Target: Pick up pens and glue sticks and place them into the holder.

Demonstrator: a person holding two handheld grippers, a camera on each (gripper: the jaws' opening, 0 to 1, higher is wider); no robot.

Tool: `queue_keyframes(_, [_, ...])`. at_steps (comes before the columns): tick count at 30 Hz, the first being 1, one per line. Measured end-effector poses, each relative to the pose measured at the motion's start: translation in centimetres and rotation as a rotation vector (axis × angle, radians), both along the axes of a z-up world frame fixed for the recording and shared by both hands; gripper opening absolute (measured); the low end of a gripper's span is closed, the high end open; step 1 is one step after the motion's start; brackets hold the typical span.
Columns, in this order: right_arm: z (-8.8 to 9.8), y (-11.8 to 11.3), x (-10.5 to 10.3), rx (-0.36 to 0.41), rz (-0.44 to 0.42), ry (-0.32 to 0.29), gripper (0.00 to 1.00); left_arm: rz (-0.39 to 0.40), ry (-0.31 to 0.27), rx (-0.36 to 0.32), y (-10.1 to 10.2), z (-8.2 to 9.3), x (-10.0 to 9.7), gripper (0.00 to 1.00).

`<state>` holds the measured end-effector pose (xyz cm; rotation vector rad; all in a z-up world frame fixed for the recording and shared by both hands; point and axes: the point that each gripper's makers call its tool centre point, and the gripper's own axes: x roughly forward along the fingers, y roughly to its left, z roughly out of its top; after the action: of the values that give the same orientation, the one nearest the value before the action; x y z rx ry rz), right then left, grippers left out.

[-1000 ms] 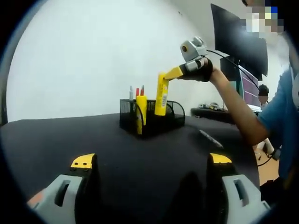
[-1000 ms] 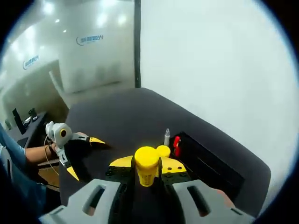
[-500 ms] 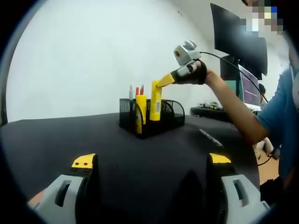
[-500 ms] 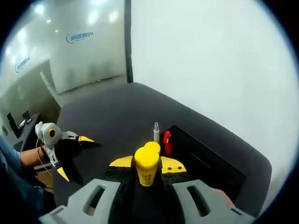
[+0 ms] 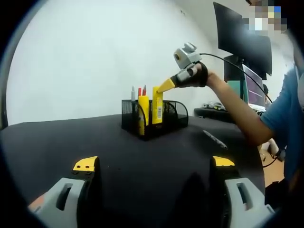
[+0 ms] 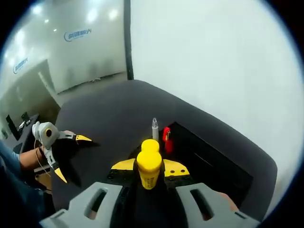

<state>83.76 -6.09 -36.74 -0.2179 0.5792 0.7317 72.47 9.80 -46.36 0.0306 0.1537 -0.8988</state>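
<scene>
A black mesh holder [image 5: 164,124] stands on the dark table [image 5: 71,137], with a yellow glue stick [image 5: 143,107] and red and silver pens [image 5: 139,91] upright in it. My right gripper [image 5: 166,86] is shut on a second yellow glue stick [image 5: 157,110], whose lower end sits inside the holder. In the right gripper view that glue stick's cap [image 6: 149,165] sits between the yellow jaws above the holder [image 6: 209,164]. My left gripper [image 5: 154,164] is open and holds nothing, low over the table's near side; it also appears at the left [image 6: 71,156]. A pen [image 5: 214,139] lies on the table to the right.
The person's arm [image 5: 242,114] reaches in from the right. A dark monitor [image 5: 242,40] hangs at the upper right, and a cluttered desk [image 5: 213,111] stands behind. A white wall [image 5: 95,57] backs the table.
My right gripper has come down and slightly left, lowering the yellow glue stick into the holder. The left gripper has stayed where it was, still open.
</scene>
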Motion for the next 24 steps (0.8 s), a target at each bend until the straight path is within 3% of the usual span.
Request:
queue_keyframes(5, [-1.2, 0.6, -1.0, -0.021, 0.018, 0.019, 0.17, 0.001, 0.000, 0.004, 0.0, -0.1, 0.0, 0.91])
queue_keyframes(11, [-1.7, 0.7, -0.2, -0.031, 0.015, 0.036, 0.17, 0.002, 0.000, 0.005, 0.0, -0.1, 0.0, 0.91])
queue_keyframes(24, [-2.7, 0.7, -0.4, -0.041, 0.024, 0.050, 0.17, 0.003, -0.002, 0.007, 0.1, -0.1, 0.0, 0.91])
